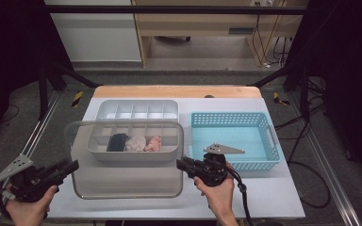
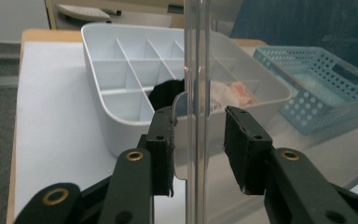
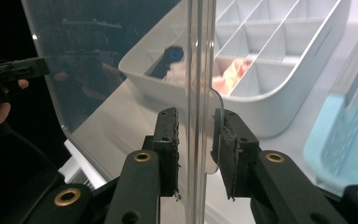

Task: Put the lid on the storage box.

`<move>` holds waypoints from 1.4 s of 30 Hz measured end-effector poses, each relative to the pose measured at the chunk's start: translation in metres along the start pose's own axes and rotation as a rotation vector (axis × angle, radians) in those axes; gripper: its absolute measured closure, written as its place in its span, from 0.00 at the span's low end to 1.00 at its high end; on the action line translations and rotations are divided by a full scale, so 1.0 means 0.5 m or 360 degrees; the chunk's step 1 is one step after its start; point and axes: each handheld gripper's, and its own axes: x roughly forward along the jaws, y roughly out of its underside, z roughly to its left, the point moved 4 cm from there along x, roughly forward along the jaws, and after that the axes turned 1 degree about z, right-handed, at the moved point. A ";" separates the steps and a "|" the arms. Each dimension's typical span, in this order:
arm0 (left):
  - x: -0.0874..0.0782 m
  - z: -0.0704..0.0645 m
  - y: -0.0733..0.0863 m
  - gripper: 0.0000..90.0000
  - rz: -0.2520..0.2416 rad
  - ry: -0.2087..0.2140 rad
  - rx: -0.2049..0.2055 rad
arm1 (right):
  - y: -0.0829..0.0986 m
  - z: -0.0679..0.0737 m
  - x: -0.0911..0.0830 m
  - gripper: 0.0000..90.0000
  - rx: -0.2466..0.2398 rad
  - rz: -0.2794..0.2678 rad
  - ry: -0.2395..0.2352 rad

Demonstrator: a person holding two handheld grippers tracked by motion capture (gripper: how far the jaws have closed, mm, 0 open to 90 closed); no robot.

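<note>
- A pale grey plastic organiser tray (image 1: 136, 123) with a grid of small compartments stands on the white table top (image 1: 273, 193), left of centre.
- In its nearest row lie a dark rolled cloth (image 1: 118, 141), a whitish bundle (image 1: 135, 143) and a pink bundle (image 1: 153, 143), each in a neighbouring compartment; the other compartments look empty.
- Just beside the tray, to the right, sits a turquoise perforated plastic basket (image 1: 264, 123) with nothing showing on its floor.
- A clear, rounded-corner plastic lid (image 1: 122, 181) is held over the near side of the tray, its far edge overlapping the row with the bundles and its near part over the table front.
- The left gripper (image 1: 70, 165), held in the person's left hand (image 1: 26, 207) at the lower left, reaches the lid's left edge; in the left gripper view (image 2: 198, 149) its jaws stand at a narrow gap on either side of the clear edge, not yet pressed on it.
- The right gripper (image 1: 181, 164), in the right hand (image 1: 219, 193), points left at the lid's right edge; in the right gripper view (image 3: 196, 144) its jaws are narrowly apart around the edge, the pads close to the plastic with slim gaps.
</note>
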 end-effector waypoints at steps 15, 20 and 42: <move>0.040 0.005 -0.073 0.69 -0.0101 0.0017 0.0029 | -0.083 -0.013 -0.012 0.77 -0.0080 -0.0166 0.0066; 0.052 0.018 -0.091 0.69 -0.0126 0.0010 0.0023 | -0.107 -0.019 0.000 0.77 -0.0097 -0.0188 0.0070; 0.124 0.077 -0.151 0.69 -0.0141 -0.0020 -0.0020 | -0.186 -0.072 0.068 0.76 -0.0077 -0.0201 0.0103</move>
